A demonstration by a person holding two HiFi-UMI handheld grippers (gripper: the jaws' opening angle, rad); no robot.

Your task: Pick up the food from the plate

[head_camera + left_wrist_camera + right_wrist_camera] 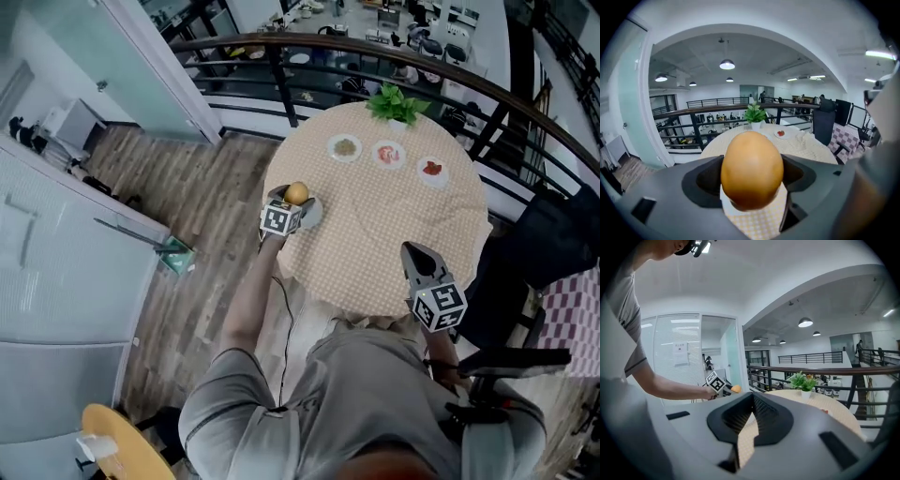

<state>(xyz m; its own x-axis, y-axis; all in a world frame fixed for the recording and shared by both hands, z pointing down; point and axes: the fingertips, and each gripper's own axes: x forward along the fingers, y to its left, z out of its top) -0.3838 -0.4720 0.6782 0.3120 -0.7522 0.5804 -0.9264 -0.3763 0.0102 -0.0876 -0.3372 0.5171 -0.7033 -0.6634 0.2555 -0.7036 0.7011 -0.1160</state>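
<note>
Over the checked round table [394, 234], the left gripper [300, 202] clamps an egg [296, 193] by its sides, long axis upright, narrower end up. The right gripper [412, 251] is closed and empty.

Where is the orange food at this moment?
In the head view the food is held in the left gripper at the table's left edge, apart from the three plates by the plant.

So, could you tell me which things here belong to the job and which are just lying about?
Job: round orange food, gripped in the left tongs.

Lying about: potted plant; three small dishes of food across the table; right tongs, shut on nothing.
</note>
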